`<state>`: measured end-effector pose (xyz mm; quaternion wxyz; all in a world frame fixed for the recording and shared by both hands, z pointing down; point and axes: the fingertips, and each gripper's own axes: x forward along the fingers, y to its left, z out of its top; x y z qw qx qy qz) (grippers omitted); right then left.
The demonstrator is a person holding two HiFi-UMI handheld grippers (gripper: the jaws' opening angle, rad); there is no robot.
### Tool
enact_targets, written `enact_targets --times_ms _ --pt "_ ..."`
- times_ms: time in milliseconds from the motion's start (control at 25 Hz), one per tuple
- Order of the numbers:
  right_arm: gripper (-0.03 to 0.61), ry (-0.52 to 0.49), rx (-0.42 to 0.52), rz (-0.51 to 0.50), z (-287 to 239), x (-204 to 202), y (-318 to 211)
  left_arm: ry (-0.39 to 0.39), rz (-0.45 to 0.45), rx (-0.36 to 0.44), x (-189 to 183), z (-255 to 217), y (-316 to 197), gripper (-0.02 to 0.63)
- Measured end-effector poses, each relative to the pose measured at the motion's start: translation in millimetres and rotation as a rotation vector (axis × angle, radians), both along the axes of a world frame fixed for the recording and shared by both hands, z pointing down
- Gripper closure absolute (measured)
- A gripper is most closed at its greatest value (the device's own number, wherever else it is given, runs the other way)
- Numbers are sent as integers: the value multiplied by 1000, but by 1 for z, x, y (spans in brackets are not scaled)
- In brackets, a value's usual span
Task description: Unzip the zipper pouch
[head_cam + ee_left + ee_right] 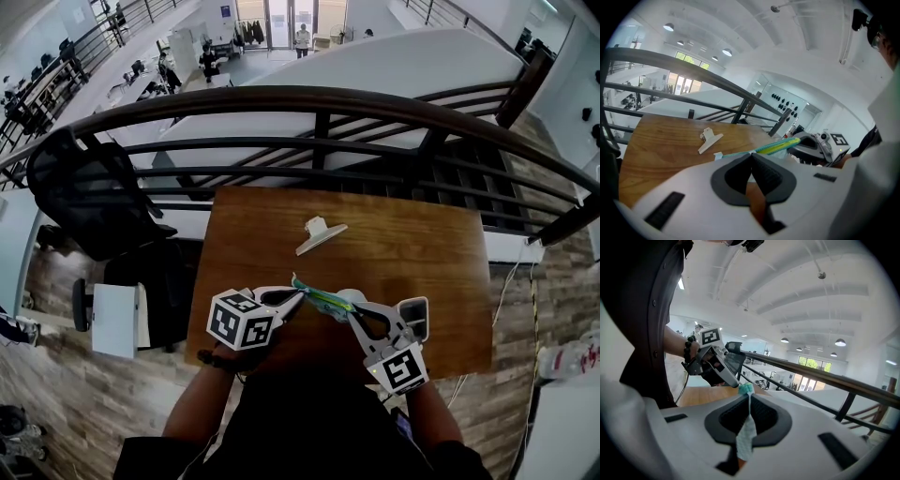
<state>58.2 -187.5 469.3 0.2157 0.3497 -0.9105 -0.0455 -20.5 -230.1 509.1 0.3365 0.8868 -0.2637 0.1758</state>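
Observation:
A green and teal zipper pouch [323,300] hangs above the near part of the wooden table [422,253], stretched between my two grippers. My left gripper [296,298] is shut on the pouch's left end. In the left gripper view the pouch [780,146] shows edge-on, running from the closed jaws [751,157] toward the right gripper [818,143]. My right gripper [352,317] is shut on the other end. In the right gripper view pale teal mesh fabric [746,437] is pinched between its jaws [749,397]. The zipper pull is hidden.
A white clip [319,234] lies on the table's middle, also in the left gripper view [708,139]. A dark metal railing [319,98] runs just behind the table's far edge. A black chair [94,202] stands to the left.

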Motion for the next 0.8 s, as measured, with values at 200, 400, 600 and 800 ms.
enact_targets --times_ms 200,400,600,800 --pt "575 2 14 3 -5 4 -1 -5 -3 7 -2 0 -5 600" --pt "575 15 10 17 -2 6 -5 -56 -16 28 -6 6 -12 600" --pt "575 -11 -3 31 -2 5 -5 -54 -34 14 -15 10 -14 600" --pt "575 -21 -9 36 -2 3 -3 -89 -45 42 -16 12 -17 600"
